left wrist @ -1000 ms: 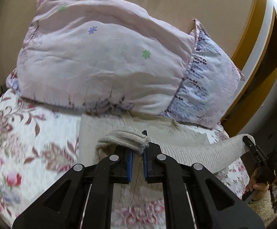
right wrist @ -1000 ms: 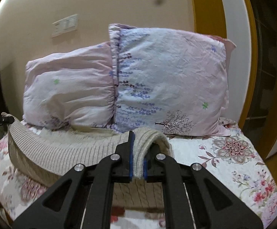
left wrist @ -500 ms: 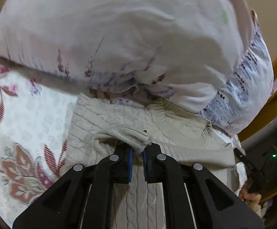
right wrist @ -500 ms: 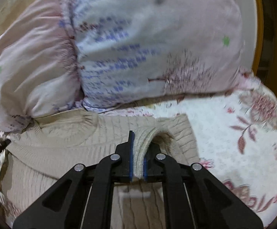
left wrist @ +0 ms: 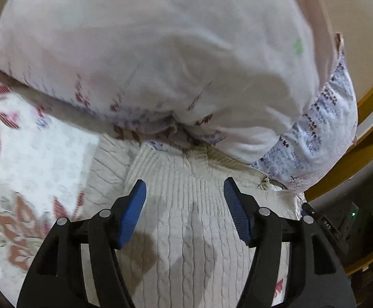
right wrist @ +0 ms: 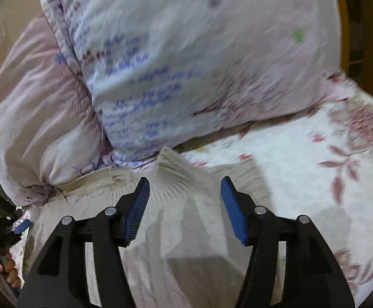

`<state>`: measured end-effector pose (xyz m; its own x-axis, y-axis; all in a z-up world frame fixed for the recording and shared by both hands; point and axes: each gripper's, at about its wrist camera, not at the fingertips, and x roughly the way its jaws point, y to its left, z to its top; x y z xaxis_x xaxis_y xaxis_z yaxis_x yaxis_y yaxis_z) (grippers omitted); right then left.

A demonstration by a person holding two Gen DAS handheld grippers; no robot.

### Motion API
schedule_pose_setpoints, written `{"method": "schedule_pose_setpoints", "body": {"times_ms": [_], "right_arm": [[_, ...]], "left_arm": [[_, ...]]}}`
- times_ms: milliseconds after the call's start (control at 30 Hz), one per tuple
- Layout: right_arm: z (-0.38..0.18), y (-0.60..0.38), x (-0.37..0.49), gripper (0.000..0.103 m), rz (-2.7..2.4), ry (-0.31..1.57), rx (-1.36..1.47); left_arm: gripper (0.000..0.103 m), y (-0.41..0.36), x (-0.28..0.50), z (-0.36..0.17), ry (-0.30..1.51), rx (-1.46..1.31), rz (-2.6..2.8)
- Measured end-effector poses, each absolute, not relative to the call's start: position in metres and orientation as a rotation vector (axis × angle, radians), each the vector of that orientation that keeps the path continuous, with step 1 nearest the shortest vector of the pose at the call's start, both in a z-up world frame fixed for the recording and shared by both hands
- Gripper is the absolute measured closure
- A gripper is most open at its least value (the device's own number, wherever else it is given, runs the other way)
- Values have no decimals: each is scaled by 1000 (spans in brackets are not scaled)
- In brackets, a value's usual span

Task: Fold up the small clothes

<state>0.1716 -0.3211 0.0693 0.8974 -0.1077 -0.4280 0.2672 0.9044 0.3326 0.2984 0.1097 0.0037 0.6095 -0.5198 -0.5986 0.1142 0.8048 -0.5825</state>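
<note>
Left wrist view: the left gripper [left wrist: 185, 191] has its jaws spread wide with nothing between them, poised over the cream knitted sweater [left wrist: 186, 231]. The sweater lies flat on the floral bedspread [left wrist: 32, 169], its far edge against the pink pillow [left wrist: 148, 59].

Right wrist view: the right gripper [right wrist: 185, 188] also stands wide and grips nothing, above the sweater [right wrist: 186, 231], whose ribbed edge [right wrist: 169, 164] touches the blue-patterned pillow [right wrist: 186, 64]. Bedspread [right wrist: 302, 166] lies to the right.

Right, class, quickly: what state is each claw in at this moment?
Left claw: open, holding nothing, over the cream sweater.
Right claw: open, holding nothing, over the same sweater.
</note>
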Motion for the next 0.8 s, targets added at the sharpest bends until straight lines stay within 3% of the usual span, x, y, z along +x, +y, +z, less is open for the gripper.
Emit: {"method": "schedule_pose_setpoints", "body": {"times_ms": [100, 167, 267, 533, 800], "right_arm": [[65, -334, 153, 46, -207, 429, 417], [57, -340, 139, 57, -205, 448, 417], [44, -345, 122, 62, -190, 482, 417], [22, -341, 110, 67, -165, 538, 397], [18, -331, 110, 81, -198, 554, 319]], "left_arm": [[40, 120, 285, 11, 838, -494, -366], [40, 125, 276, 13, 838, -459, -350], [40, 131, 256, 11, 853, -396, -332], [41, 135, 224, -4, 897, -309, -289], [53, 134, 217, -25, 960, -275, -245]]}}
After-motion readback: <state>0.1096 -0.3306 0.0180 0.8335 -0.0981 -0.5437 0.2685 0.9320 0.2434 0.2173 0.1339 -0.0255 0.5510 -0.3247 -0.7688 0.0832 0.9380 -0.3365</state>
